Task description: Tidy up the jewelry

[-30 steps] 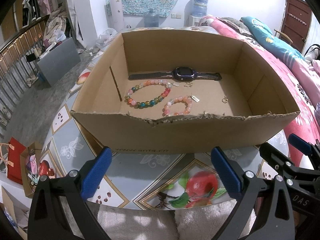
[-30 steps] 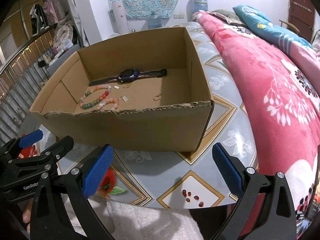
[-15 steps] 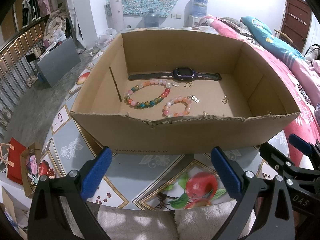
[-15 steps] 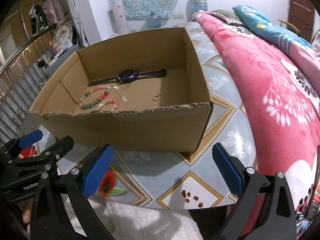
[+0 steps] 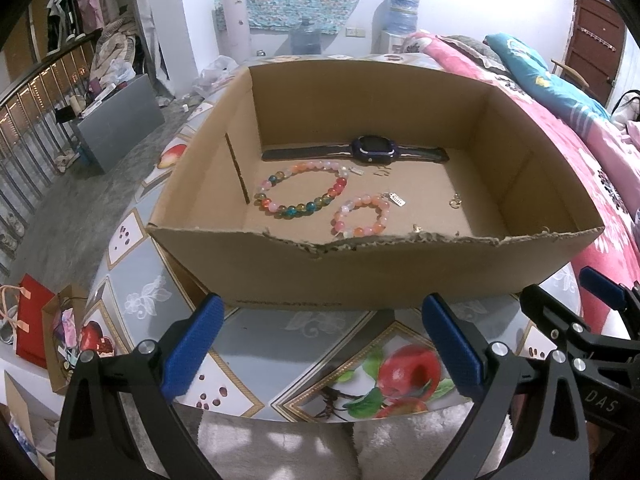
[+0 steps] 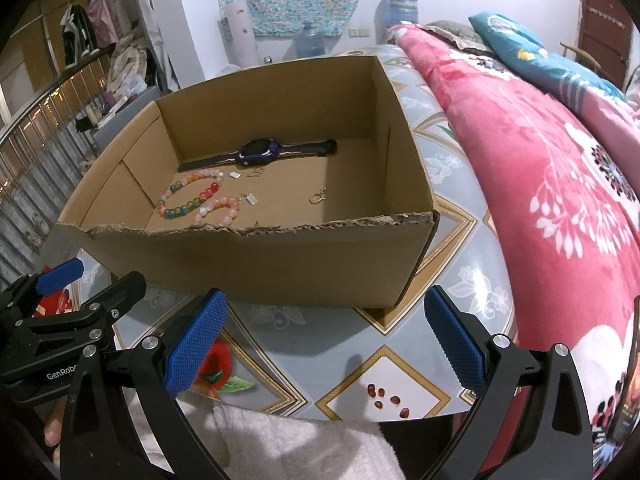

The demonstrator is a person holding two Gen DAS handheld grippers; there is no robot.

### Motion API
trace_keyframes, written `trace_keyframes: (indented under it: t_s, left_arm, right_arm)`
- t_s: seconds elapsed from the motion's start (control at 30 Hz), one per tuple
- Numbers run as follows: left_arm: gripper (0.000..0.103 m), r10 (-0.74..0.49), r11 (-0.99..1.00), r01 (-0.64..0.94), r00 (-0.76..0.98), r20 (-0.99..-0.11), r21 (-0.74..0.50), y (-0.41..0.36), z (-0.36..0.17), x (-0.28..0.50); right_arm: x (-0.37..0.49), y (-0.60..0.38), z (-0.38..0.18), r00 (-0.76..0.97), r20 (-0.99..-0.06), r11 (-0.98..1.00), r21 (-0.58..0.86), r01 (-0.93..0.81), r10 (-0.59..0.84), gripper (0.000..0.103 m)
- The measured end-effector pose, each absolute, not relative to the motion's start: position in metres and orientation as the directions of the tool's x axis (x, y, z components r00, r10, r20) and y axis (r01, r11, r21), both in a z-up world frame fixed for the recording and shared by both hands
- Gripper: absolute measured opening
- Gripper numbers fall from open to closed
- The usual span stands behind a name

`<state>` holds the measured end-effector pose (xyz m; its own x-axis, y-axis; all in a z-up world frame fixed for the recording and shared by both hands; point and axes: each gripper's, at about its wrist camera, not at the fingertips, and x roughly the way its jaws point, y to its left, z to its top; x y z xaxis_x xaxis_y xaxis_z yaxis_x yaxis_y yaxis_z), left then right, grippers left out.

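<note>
Two bead bracelets lie on the floor of an open cardboard box (image 5: 376, 276): the bigger, many-coloured bracelet (image 5: 301, 193) sits toward the left, and the smaller pink-and-orange bracelet (image 5: 361, 217) lies just beside it to the right, near the torn front wall. Behind them a dark watch (image 5: 370, 149) is stretched flat along the back wall, its strap running left and right. A little silver tag (image 5: 397, 199) rests beside the small bracelet, and a small gold clasp (image 5: 455, 201) lies apart toward the right wall (too tiny to make out further). From the right wrist camera the same pieces show inside the box, the watch (image 6: 258, 151) at the back and the clasp (image 6: 317, 197) alone in the middle.

The box stands on a table (image 5: 280, 344) covered in a grey cloth printed with fruit. A pink flowered blanket (image 6: 540, 184) lies along the right.

Both claws hover in front of the box, near its front wall but not touching it. The left gripper (image 5: 320, 344) is spread wide and holds nothing; the right gripper (image 6: 322, 340) is likewise wide and bare. White fleece (image 6: 304, 448) shows beneath them.
</note>
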<state>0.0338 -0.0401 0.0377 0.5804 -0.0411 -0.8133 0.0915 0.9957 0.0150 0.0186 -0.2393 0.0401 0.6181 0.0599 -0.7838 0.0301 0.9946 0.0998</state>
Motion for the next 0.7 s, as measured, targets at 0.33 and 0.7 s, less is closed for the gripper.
trace_keyframes:
  t_s: [0.33,0.7]
  left_arm:
    - [0.097,-0.041,0.996,0.092,0.58,-0.813,0.016,-0.0404,0.0379,0.034]
    - [0.097,-0.041,0.996,0.092,0.581,-0.813,0.016,-0.0397,0.0379,0.0343]
  right_arm:
    - [0.0196,-0.235,0.0396,0.618,-0.784,0.995,0.098,0.031,0.058,0.095]
    - [0.0193,-0.2351,0.0395,0.618,-0.784,0.995,0.099,0.03,0.059,0.095]
